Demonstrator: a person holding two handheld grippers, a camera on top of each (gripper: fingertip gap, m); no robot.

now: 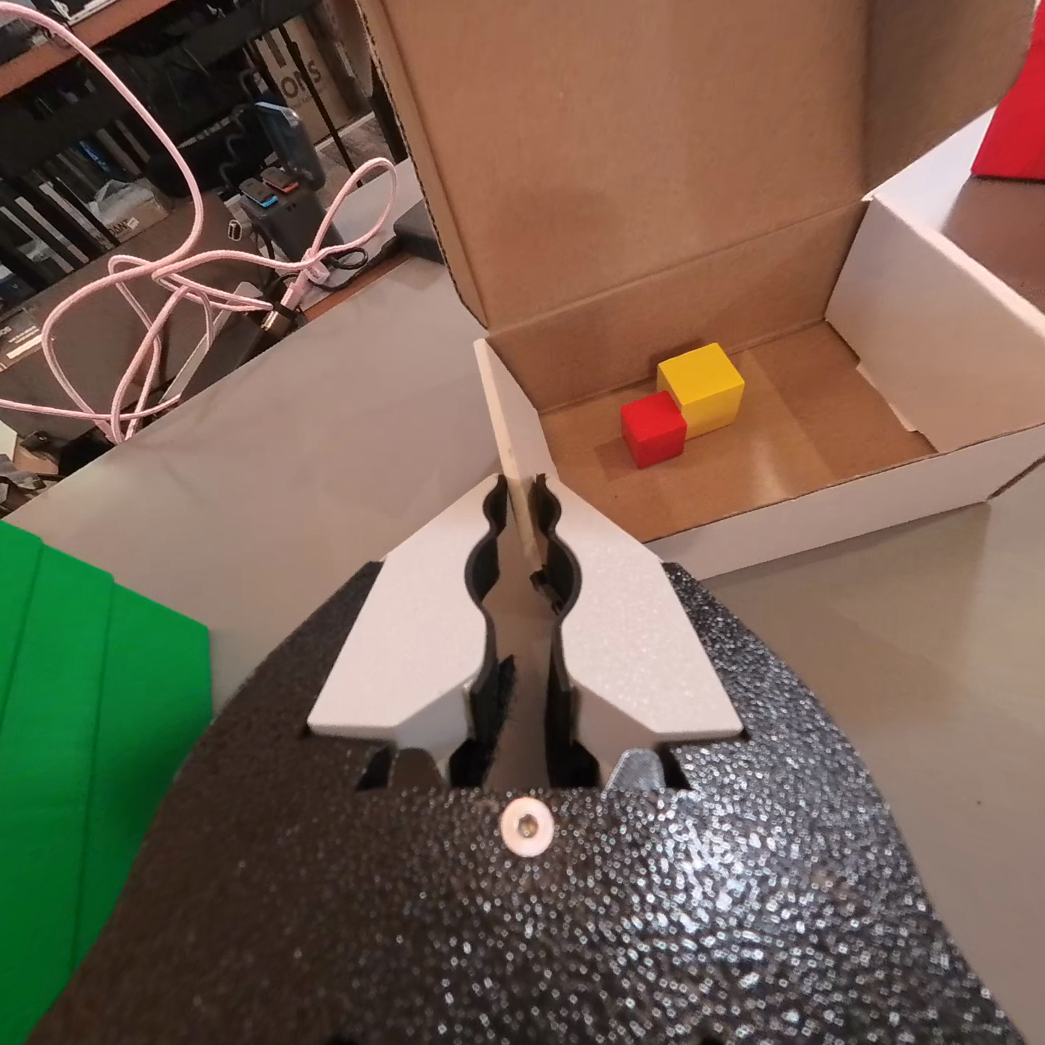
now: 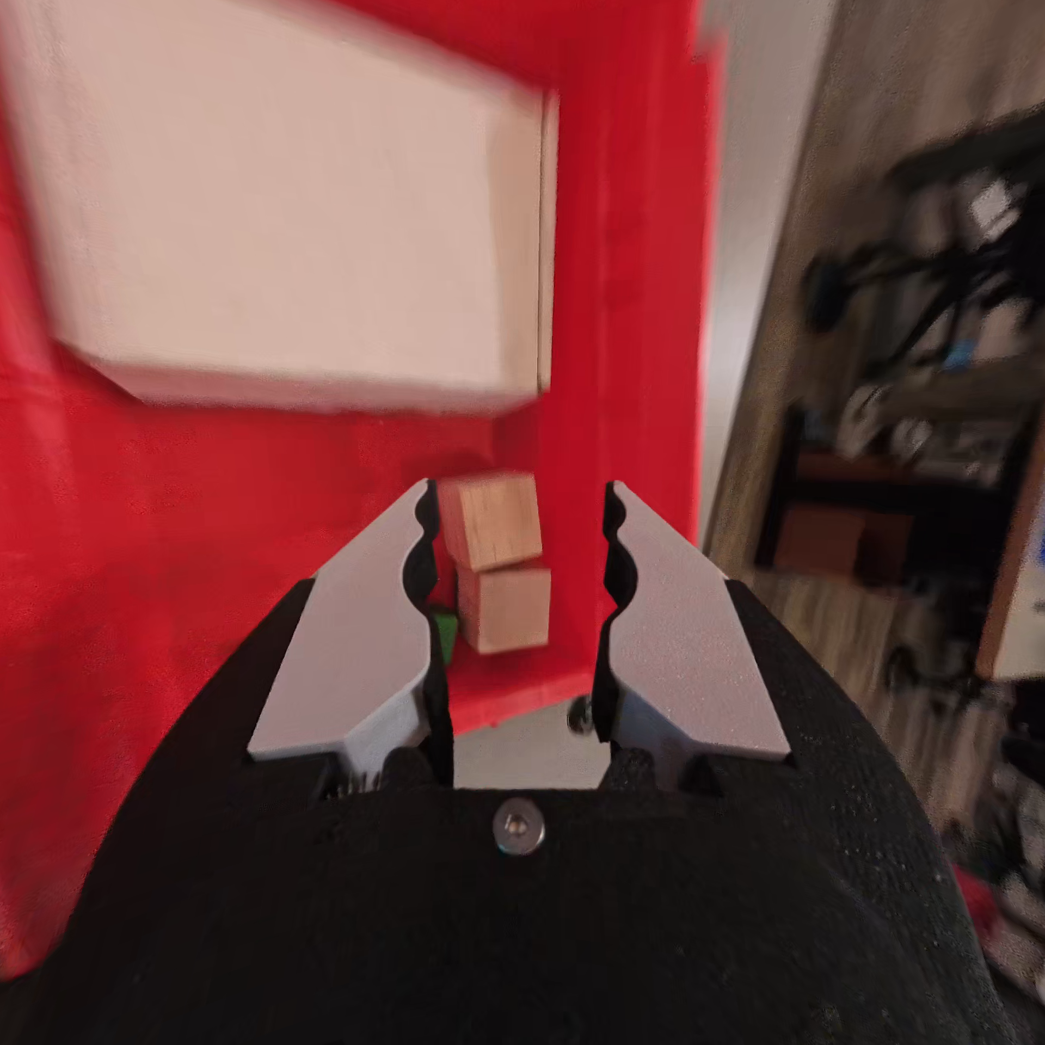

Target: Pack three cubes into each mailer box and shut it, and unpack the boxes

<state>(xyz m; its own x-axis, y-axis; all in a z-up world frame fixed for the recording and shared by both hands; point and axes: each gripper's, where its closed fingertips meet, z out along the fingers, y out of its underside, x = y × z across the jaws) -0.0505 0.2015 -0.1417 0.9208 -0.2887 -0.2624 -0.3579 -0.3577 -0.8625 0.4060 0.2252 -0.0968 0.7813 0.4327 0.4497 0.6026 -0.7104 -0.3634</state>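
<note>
An open mailer box stands on the grey table with its brown lid raised. A red cube and a yellow cube sit touching near its back wall. My left gripper is shut on the box's white left side wall. My right gripper is open and empty over a red bin. Two plain wooden cubes lie below its jaws, with a green cube beside them. The right wrist view is blurred.
A closed white mailer box lies in the red bin. A green bin stands at the left of the table. The red bin shows at the far right. A pink cable hangs past the table's back edge. The gap from one gripper's tips to the other's is roughly 45 cm.
</note>
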